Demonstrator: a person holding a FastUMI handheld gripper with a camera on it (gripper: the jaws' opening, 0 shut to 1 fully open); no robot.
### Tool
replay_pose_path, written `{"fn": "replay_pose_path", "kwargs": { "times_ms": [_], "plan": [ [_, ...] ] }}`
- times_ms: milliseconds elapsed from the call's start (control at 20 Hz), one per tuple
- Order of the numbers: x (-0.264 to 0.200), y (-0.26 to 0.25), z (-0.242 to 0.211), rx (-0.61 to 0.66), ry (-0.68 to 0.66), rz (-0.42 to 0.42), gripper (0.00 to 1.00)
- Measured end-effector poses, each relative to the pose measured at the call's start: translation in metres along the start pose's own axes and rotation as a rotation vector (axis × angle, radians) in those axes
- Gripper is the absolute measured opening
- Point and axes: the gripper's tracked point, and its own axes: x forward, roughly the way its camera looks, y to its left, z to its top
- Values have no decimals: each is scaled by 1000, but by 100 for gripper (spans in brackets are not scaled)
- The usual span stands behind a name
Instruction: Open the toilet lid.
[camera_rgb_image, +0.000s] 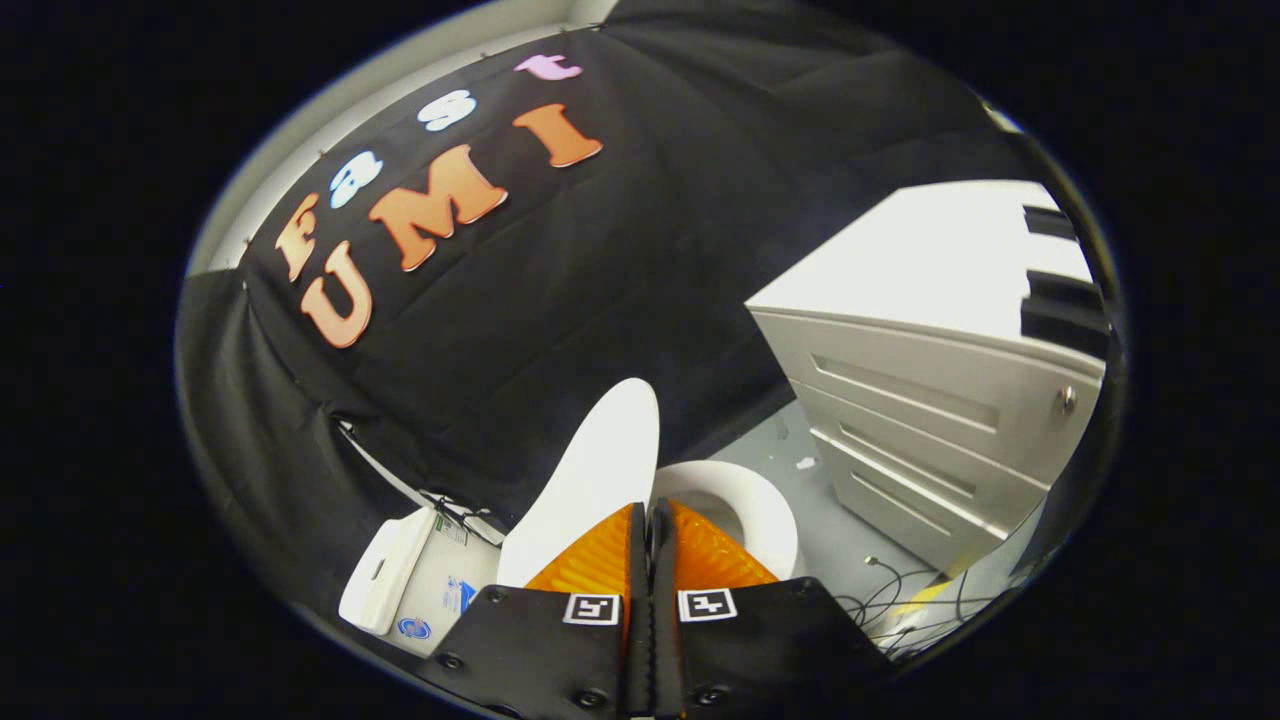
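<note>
Toilet tank (405, 575): white, with stickers on its face, standing against the black cloth wall, to the left of the fingers.

Toilet lid (590, 475): white, raised upright and leaning back toward the tank, directly beyond the left finger; its lower part is hidden behind that finger.

Hand-held gripper (650, 515): fingers brought together side by side with only a thin seam between them, nothing held between them; the tips point at the junction of lid and seat.

Toilet seat (765, 505): white ring, lying flat, exposed, just beyond the right finger.

Floor (830, 520): pale grey, between toilet and cabinet, with a few small scraps and loose dark cables (905, 590) to the right of the fingers.

Drawer cabinet (920, 420): light grey, several drawer fronts, white top, standing well right of the toilet.
</note>
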Motion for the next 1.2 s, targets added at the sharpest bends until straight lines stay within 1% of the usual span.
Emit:
{"fn": "replay_pose_path", "kwargs": {
  "times_ms": [200, 400, 500, 650, 900, 1050, 1200],
  "plan": [
    [-5, 57, 25, -129, -24, 54, 8],
    [-14, 100, 34, -246, -27, 90, 8],
    [-16, 115, 37, -273, -22, 102, 8],
    [-20, 137, 41, -281, -18, 122, 8],
    [-25, 175, 43, -364, -24, 134, 8],
    [-30, 209, 45, -377, -26, 177, 8],
    [-36, 239, 42, -424, -9, 228, 8]
  ]
}}
